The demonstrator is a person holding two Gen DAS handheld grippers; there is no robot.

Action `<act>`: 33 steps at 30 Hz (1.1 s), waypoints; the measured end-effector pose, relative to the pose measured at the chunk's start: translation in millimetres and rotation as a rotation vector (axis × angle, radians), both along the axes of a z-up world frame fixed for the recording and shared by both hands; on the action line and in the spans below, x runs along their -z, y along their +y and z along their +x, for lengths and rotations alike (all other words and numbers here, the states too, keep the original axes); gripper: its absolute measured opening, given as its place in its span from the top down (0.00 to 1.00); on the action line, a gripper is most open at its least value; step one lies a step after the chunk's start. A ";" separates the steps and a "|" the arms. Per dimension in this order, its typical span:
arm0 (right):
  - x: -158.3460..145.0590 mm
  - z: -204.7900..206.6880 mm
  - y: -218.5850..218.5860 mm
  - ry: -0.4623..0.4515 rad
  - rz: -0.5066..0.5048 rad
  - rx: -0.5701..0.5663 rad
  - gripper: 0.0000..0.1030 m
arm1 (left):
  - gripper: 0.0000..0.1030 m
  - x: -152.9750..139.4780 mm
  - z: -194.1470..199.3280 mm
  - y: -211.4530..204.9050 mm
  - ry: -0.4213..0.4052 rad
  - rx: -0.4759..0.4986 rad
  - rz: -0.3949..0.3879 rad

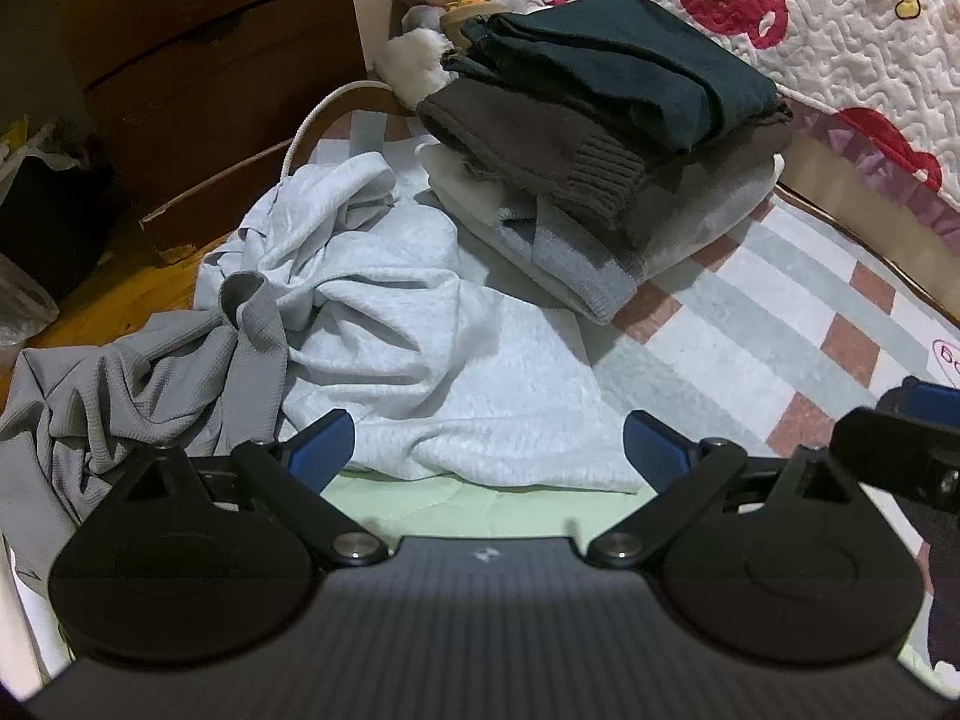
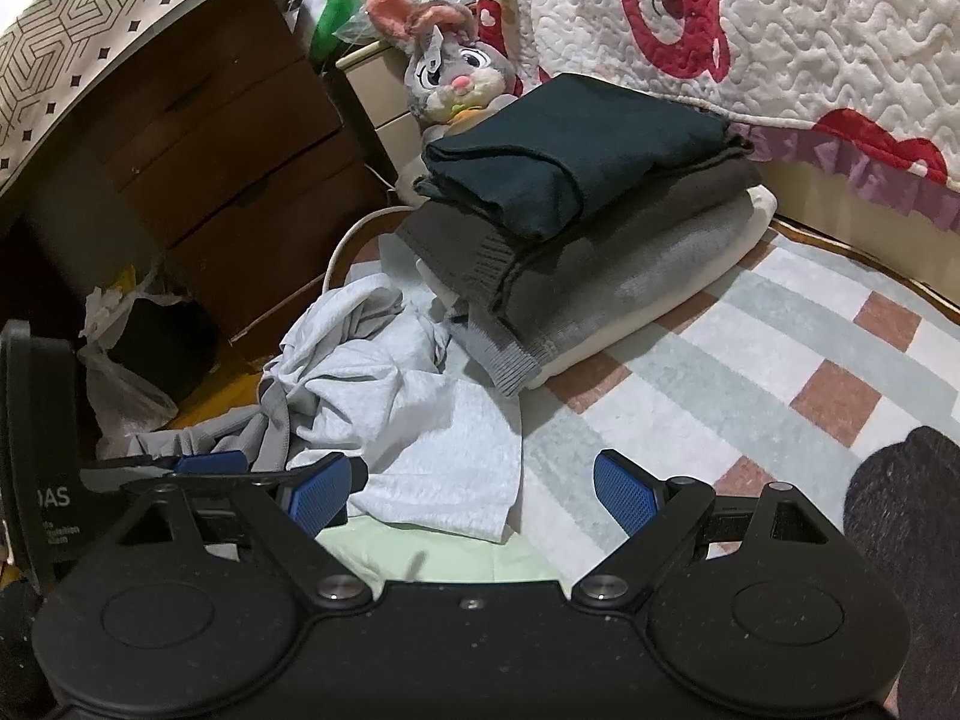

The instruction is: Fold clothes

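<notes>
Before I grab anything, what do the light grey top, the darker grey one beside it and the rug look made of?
Light grey top: soft matte jersey or fleece, probably cotton, heathered. Darker grey top: thinner knit with a fine waffle-like texture. Rug: flat short-pile or printed fabric, matte, striped with blocks.

You're in a home bedroom: beside the plush rabbit (image 2: 450,75) stand a quilted bedspread (image 2: 810,30), wooden drawers (image 2: 240,150) and a checked rug (image 2: 750,372)

both cameras sit low and close, looking forward across the striped mat (image 1: 750,300). both see the folded stack (image 1: 600,138) far off, the bunny toy (image 2: 450,78) behind it, and the rumpled light grey top (image 2: 408,408) near.
</notes>
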State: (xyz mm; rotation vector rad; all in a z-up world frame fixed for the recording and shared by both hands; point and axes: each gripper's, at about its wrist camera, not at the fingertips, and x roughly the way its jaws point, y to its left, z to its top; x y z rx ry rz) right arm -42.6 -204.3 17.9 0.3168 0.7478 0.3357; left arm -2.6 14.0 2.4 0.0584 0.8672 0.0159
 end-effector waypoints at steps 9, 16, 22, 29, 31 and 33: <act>3.6 2.7 -7.9 0.016 0.034 0.049 0.12 | 0.05 0.6 -0.8 0.4 0.004 -0.004 -0.003; 4.4 4.0 -7.6 0.023 0.038 0.049 0.12 | 0.05 0.2 -0.1 1.5 0.001 0.002 -0.011; 6.2 4.7 -7.7 0.032 0.033 0.056 0.12 | 0.05 2.6 1.5 3.0 0.009 -0.002 -0.010; 16.7 6.3 -10.2 0.065 0.036 0.077 0.12 | 0.05 13.0 1.9 10.8 0.007 -0.002 -0.017; 21.9 6.7 -10.0 0.077 0.033 0.076 0.12 | 0.05 18.1 5.2 20.6 0.004 -0.017 -0.009; 27.2 7.9 -9.1 0.092 0.020 0.078 0.12 | 0.05 24.6 10.7 34.6 -0.001 -0.042 -0.001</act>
